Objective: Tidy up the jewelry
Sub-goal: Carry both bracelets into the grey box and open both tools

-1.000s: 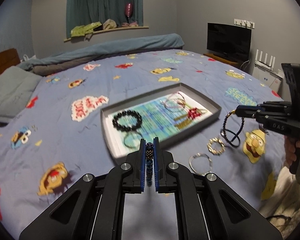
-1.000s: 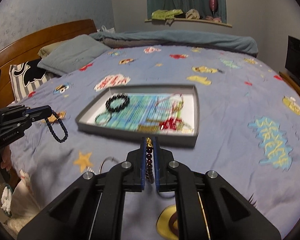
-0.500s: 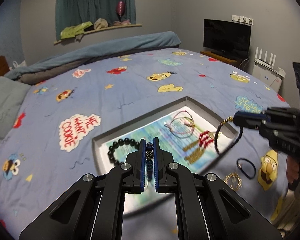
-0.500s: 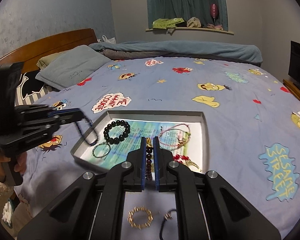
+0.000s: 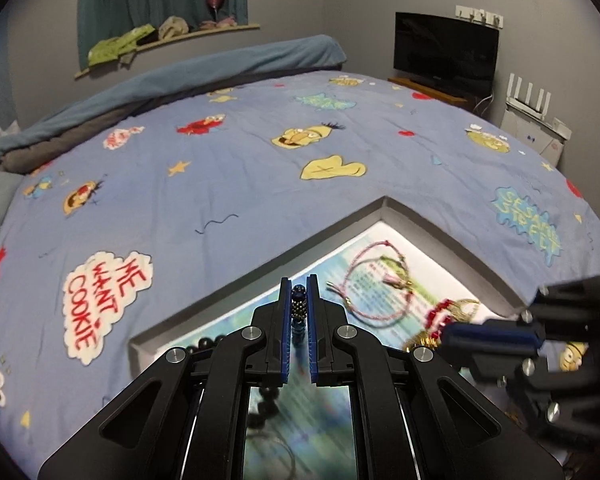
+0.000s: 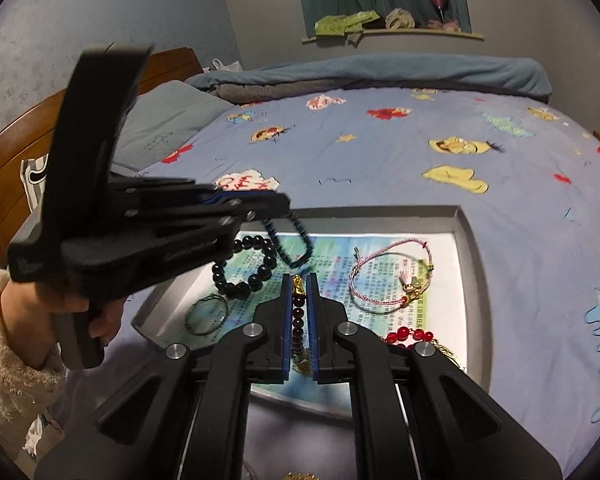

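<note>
A grey tray (image 6: 466,232) with a printed paper liner lies on the bed. In it are a black bead bracelet (image 6: 246,266), a thin green ring bracelet (image 6: 206,314), a pink cord bracelet (image 6: 392,276) and red beads with gold chain (image 6: 410,336). My left gripper (image 5: 299,294) is shut on a dark blue bead bracelet (image 6: 288,242), which dangles over the tray's left part. My right gripper (image 6: 299,284) is shut on a dark red bead bracelet (image 6: 298,320) with a gold charm, held above the tray's near middle. The tray also shows in the left wrist view (image 5: 384,204).
The blue cartoon-print bedspread (image 5: 240,160) surrounds the tray. A wooden headboard (image 6: 4,160) and pillows are at left, a rolled blanket (image 6: 380,72) at the far edge. A TV (image 5: 446,50) and a router (image 5: 534,110) stand off the bed's right side.
Both grippers have moved forward over the tray, each still holding its bracelet. The loose bracelets on the bedspread have dropped out of view behind them.
</note>
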`<state>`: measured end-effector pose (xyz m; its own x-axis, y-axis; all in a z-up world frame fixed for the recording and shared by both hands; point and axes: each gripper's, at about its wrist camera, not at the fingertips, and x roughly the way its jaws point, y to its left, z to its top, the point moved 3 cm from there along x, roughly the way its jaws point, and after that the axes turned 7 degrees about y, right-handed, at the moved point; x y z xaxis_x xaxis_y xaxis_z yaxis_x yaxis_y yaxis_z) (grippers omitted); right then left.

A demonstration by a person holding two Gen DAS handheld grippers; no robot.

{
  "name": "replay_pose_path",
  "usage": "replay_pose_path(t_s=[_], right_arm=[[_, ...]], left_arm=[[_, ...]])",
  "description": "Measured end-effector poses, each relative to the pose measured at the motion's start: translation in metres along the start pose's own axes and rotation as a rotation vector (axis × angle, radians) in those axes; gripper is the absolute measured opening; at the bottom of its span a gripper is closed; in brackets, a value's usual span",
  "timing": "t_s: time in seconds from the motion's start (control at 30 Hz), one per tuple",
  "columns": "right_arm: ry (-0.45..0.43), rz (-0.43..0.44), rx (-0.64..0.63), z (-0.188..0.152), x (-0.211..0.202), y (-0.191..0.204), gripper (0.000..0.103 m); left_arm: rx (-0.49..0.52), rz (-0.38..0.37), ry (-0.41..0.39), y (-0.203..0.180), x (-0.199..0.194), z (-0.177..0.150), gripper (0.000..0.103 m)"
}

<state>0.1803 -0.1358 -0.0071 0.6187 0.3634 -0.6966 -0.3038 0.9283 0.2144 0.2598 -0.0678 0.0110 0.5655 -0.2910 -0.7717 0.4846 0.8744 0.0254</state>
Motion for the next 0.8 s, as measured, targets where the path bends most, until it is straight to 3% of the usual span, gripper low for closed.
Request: replay_pose_path(t_s=[0.33, 0.57, 0.8], right_arm=[[0.094, -0.017, 0.044, -0.009, 0.033, -0.016, 0.007], [0.141, 0.013, 0.029, -0.015, 0.047, -0.012, 0.007], [0.142, 0.0, 0.017, -0.015, 0.046, -0.009, 0.008]], left_arm=[[-0.06, 0.021, 0.095, 0.029, 0.044, -0.006, 0.008], [-0.04, -0.014, 0.114, 0.02, 0.055, -0.004, 0.008], [-0.021, 0.008, 0.142, 0.017, 0.061, -0.003, 0.009]])
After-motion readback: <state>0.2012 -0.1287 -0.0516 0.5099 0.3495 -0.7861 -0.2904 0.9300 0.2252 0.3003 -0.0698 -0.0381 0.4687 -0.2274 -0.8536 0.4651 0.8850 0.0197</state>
